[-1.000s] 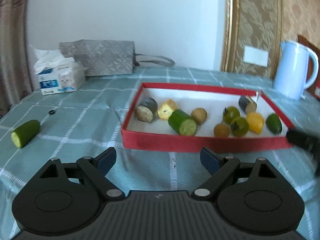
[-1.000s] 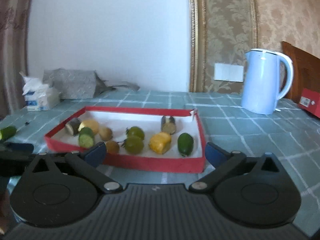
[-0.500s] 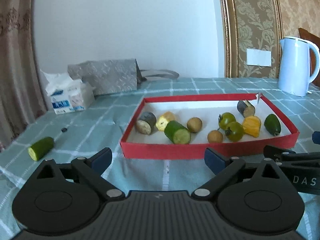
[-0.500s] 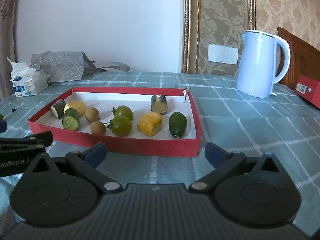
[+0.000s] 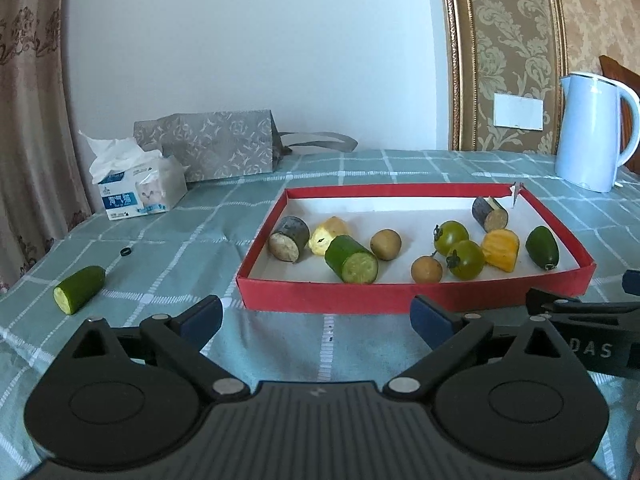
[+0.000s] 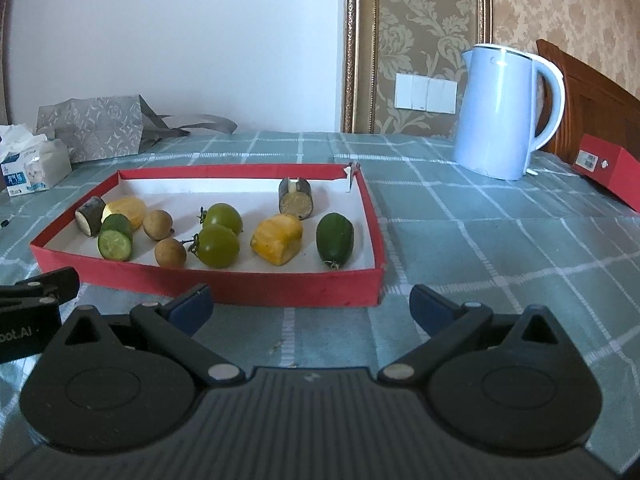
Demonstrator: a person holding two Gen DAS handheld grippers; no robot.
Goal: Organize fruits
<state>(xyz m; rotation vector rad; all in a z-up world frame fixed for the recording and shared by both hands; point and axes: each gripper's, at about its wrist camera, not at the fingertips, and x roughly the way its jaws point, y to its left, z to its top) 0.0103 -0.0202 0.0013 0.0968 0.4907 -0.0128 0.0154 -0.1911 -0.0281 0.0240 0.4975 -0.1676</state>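
Most of the fruits [image 5: 464, 259] are judged already gathered in the red tray [image 5: 400, 298], while one cucumber piece [image 5: 79, 289] is left on the counter [image 5: 168, 264] far left, and both the left gripper [image 5: 316, 318] and right gripper [image 6: 310, 306] are held empty with fingers spread wide

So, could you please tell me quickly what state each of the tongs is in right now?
Left tongs: open, nothing between the pads.
Right tongs: open, holding nothing.
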